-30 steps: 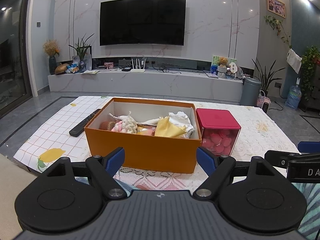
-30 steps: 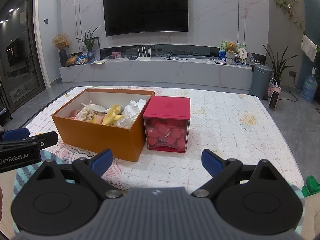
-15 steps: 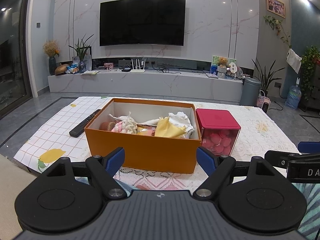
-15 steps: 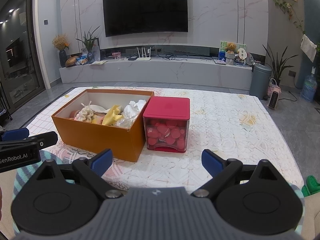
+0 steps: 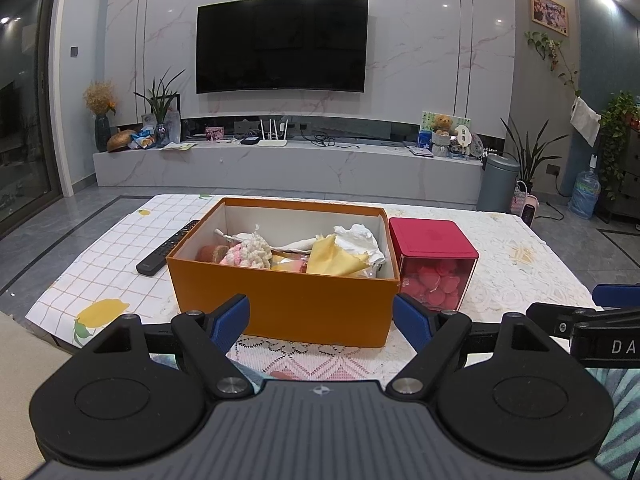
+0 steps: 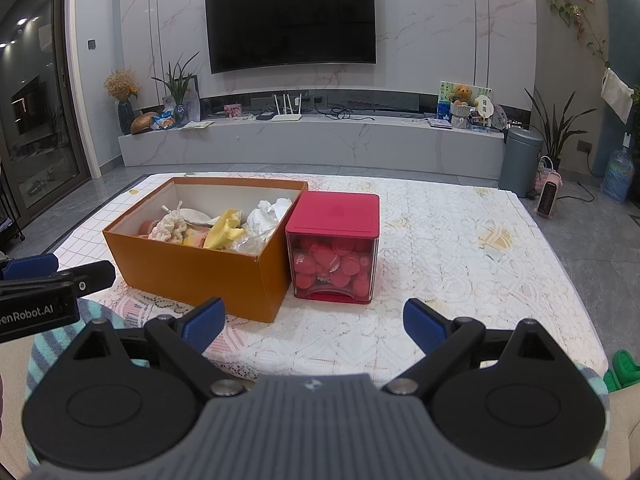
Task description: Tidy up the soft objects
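Both claws hung with fingers apart and empty, left claw (image 5: 321, 316) and right claw (image 6: 314, 322), short of the desk (image 6: 460, 248). Beyond them stood the orange box (image 5: 288, 300) of soft things (image 5: 340, 254), the red box (image 6: 334, 250) touching its right side.

An orange box (image 5: 286, 280) holds soft things. A red-lidded container (image 5: 434, 264) sits just right of it. A remote (image 5: 166, 248) lies to its left.

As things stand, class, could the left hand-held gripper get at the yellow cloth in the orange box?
Probably yes: the left hand-held gripper is open, the orange box has no lid, and the yellow cloth lies on top.
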`<state>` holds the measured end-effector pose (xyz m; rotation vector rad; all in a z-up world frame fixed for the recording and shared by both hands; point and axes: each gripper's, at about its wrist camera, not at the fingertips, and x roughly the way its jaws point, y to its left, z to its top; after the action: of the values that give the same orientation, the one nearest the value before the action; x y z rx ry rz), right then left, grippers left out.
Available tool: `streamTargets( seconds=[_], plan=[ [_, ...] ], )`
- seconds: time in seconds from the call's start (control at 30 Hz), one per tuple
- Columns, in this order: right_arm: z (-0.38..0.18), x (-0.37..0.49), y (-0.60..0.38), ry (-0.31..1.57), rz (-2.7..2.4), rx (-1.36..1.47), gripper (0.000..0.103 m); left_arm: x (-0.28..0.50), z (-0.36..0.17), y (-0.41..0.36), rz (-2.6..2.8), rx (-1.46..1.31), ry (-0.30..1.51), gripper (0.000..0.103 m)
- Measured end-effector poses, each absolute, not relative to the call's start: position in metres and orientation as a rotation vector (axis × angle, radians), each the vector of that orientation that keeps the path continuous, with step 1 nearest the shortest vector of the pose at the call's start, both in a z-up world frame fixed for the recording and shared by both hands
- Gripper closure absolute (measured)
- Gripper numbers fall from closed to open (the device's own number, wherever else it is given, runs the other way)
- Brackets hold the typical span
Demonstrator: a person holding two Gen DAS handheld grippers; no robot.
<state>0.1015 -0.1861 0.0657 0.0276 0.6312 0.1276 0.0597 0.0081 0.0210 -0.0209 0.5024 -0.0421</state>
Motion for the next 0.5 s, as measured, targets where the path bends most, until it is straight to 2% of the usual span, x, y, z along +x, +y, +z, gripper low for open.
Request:
streamTargets(
  seconds=[0.5],
  plan=[
    [0.0648,0.1009,-0.1868,0.631,0.129,0.026,0.009,0.0573,0.0238,0.0059,-0.050,-0.011,0.482,0.008]
  ],
)
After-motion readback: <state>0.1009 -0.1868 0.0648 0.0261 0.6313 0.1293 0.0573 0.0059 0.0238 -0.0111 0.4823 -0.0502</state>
